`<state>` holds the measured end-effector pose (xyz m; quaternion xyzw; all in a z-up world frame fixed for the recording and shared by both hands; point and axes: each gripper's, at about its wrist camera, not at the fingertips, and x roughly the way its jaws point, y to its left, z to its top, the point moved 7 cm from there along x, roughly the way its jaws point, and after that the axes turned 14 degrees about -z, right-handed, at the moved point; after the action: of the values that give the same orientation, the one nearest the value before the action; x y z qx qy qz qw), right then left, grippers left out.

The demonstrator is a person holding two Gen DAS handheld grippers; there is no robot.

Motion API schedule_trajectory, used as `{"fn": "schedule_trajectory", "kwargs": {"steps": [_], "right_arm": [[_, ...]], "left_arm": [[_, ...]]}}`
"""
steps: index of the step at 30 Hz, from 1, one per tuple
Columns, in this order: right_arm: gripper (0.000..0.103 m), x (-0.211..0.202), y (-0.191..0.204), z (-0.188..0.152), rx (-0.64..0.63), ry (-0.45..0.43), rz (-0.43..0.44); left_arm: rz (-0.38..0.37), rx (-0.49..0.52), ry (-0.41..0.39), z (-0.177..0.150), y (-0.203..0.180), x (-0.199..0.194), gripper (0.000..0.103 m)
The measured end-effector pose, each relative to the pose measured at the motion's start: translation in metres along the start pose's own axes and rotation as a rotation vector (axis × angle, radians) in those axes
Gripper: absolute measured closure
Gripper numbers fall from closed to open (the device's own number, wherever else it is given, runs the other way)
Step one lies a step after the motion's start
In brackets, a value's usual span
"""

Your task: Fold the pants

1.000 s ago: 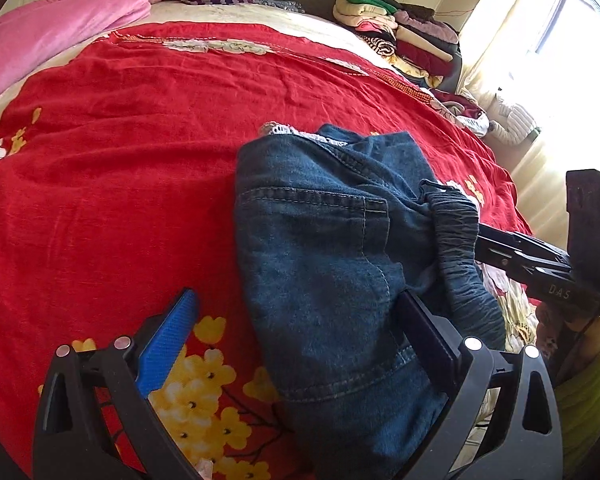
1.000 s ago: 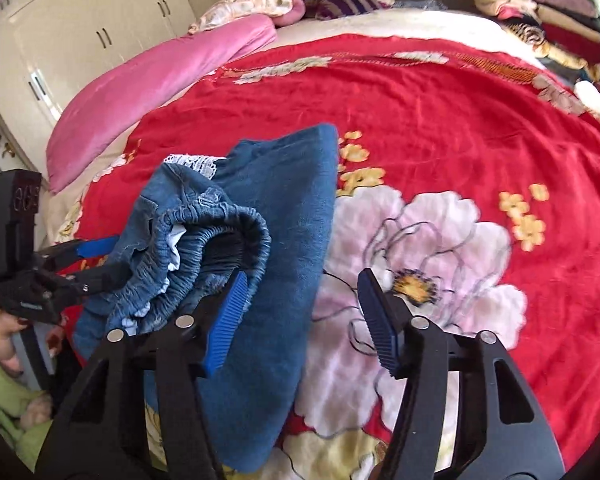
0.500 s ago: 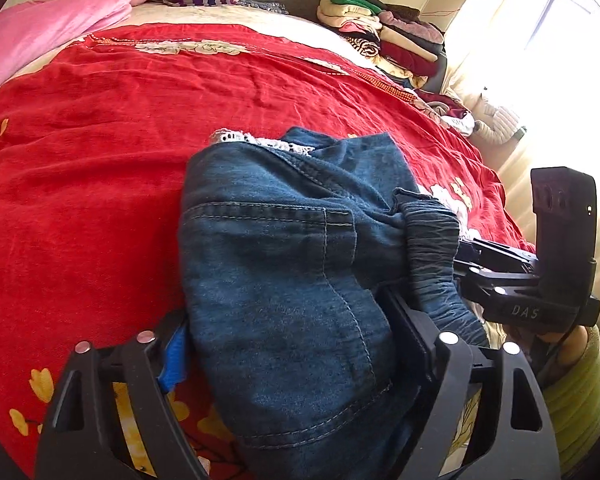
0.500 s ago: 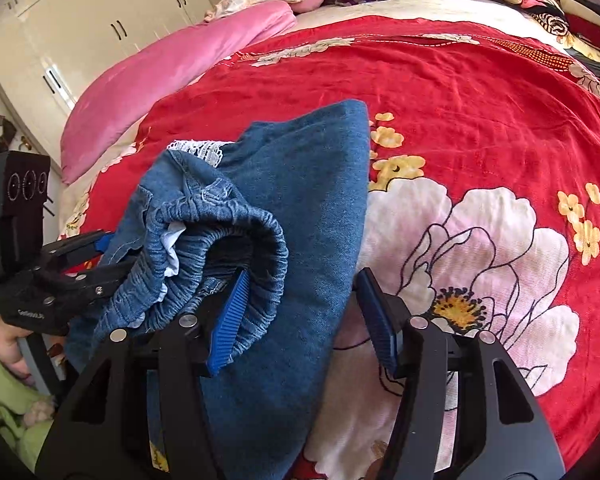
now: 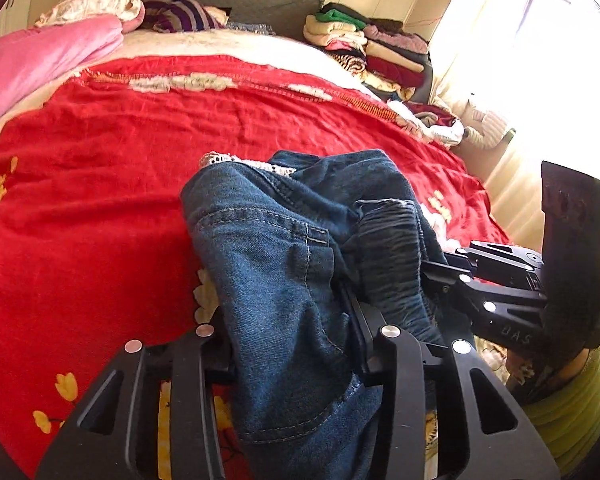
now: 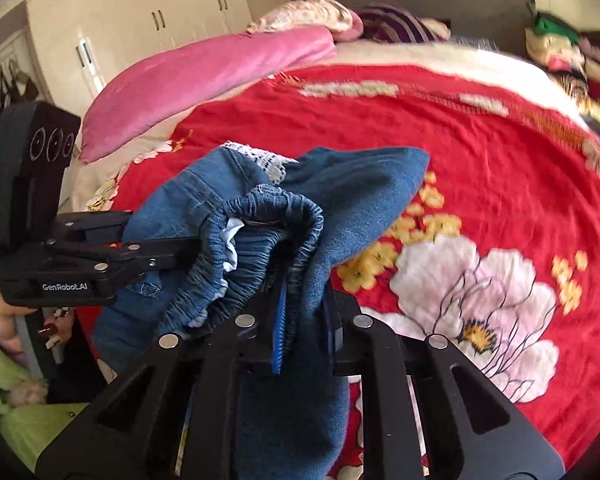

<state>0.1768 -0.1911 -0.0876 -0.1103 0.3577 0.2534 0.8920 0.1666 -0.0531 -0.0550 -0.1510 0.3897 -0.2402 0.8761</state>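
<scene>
Gripping: we had both tools clamped on the jeans (image 5: 284, 280), one at each side of the near end, so the bundle could be carried as one piece.
Left gripper (image 5: 296, 340): its jaws had just been closing and pinched a thick fold of denim beside the back pocket (image 5: 260, 240); the fabric filled the gap between them.
Right gripper (image 6: 304, 320): its jaws had just been closing too, and stood nearly together on a thinner layer by the elastic waistband (image 6: 268, 216).
Where the jeans lay: bunched at the near edge of the red blanket (image 5: 80, 200), the far end resting on it, the lace trim (image 6: 260, 160) poking out behind.
Why held so: we judged that two grips by the waist would keep the layers aligned for the next fold.
Risk: we thought the bunched waistband might slip from the right jaws.
Surroundings: stacked clothes (image 5: 364, 48) sat well apart by the headboard.
</scene>
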Motion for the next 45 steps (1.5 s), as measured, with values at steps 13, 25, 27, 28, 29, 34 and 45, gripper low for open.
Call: {"fn": "schedule_trajectory", "kwargs": {"steps": [13, 25, 27, 28, 29, 34, 45], "right_arm": [[0.094, 0.003, 0.024, 0.059, -0.09, -0.092, -0.024], [0.094, 0.025, 0.03, 0.084, -0.087, -0.088, -0.036], [0.094, 0.027, 0.03, 0.085, -0.083, -0.086, -0.039], [0.094, 0.03, 0.03, 0.087, -0.08, -0.083, -0.042], [0.094, 0.033, 0.029, 0.088, -0.073, -0.078, -0.045], [0.093, 0.053, 0.022, 0.083, -0.042, -0.04, -0.064], [0.079, 0.084, 0.005, 0.06, 0.008, 0.063, -0.132]], "left_arm": [[0.054, 0.0, -0.114, 0.043, 0.022, -0.034, 0.065], [0.072, -0.004, -0.122, 0.068, 0.049, -0.031, 0.065], [0.077, 0.003, -0.12, 0.072, 0.052, -0.029, 0.065], [0.077, 0.005, -0.117, 0.074, 0.054, -0.027, 0.065], [0.077, 0.006, -0.114, 0.076, 0.055, -0.025, 0.065], [0.077, -0.003, -0.089, 0.076, 0.067, -0.011, 0.065], [0.099, -0.032, -0.026, 0.06, 0.097, 0.008, 0.055]]}}
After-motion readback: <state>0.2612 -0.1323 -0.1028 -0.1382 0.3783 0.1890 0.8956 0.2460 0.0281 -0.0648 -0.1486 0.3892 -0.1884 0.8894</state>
